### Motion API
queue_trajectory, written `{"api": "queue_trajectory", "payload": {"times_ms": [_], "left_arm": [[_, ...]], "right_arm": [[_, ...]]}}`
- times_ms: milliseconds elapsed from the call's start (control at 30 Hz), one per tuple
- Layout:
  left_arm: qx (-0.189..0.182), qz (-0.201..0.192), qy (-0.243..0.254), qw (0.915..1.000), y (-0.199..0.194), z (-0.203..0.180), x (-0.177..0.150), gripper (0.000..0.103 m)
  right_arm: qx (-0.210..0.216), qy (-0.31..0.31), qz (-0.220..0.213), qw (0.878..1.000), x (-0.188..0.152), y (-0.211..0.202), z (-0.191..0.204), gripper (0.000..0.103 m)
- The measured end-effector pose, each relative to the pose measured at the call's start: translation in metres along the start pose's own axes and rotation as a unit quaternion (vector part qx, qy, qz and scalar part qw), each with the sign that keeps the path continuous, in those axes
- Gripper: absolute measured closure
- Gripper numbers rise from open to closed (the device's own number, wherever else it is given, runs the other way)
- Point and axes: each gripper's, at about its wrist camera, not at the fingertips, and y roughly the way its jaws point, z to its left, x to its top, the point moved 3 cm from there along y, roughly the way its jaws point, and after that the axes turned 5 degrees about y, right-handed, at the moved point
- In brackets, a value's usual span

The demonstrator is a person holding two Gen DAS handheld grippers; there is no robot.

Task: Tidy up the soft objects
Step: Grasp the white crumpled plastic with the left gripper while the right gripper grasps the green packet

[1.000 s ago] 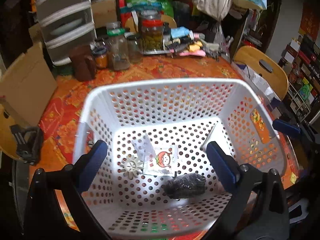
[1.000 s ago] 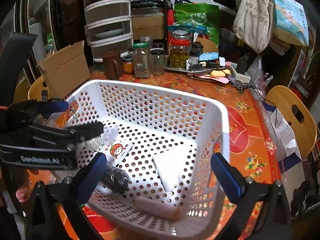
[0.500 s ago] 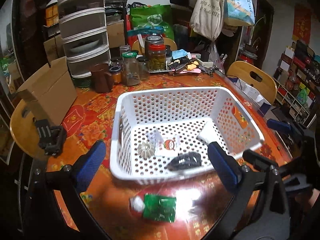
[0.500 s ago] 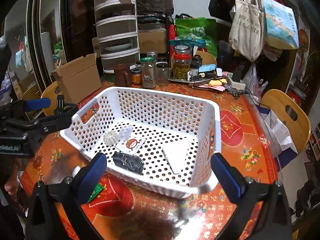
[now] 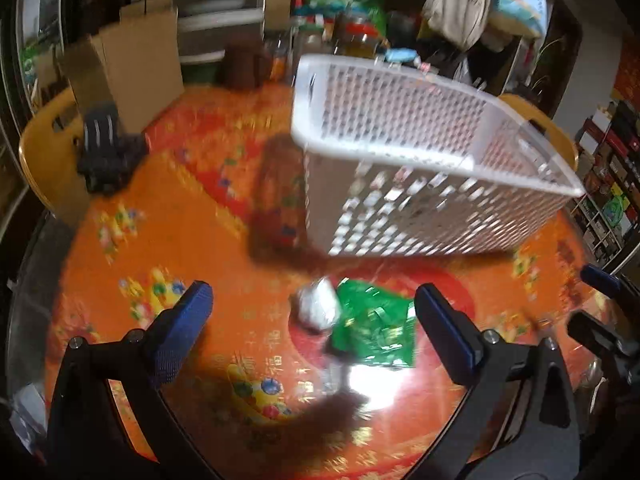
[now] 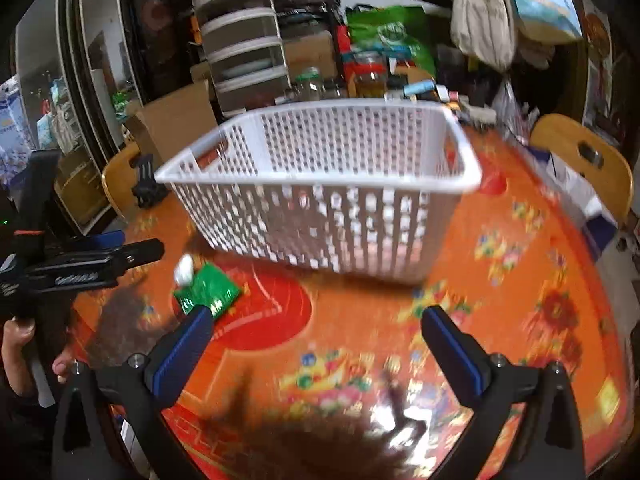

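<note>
left gripper (image 5: 312, 312) (jaws wide, empty) should straddle the crinkled green foil packet (image 5: 374, 330), probably soft, squeezing gently; right gripper (image 6: 316, 332) gapes empty.

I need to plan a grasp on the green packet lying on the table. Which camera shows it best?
The left wrist view: the green packet lies large, between the open left gripper fingers. In the right wrist view it is small, partly behind a fingertip.

Cardboard box (image 6: 176, 120), drawer unit (image 6: 244, 44), glass jars (image 6: 308, 82), wooden chair (image 6: 584, 160) around the table.
</note>
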Motion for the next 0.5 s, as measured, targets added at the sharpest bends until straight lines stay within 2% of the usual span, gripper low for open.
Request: {"api": "queue_trajectory", "payload": {"times_ms": [233, 500], "left_arm": [[0.003, 0.017, -0.001, 0.9998, 0.031, 0.001, -0.013, 0.019], [0.005, 0.021, 0.012, 0.9997, 0.051, -0.006, -0.012, 0.048]], "right_arm": [[0.022, 0.006, 0.030, 0.999, -0.020, 0.028, 0.009, 0.000], [0.040, -0.005, 0.028, 0.999, -0.022, 0.037, 0.027, 0.001]]}}
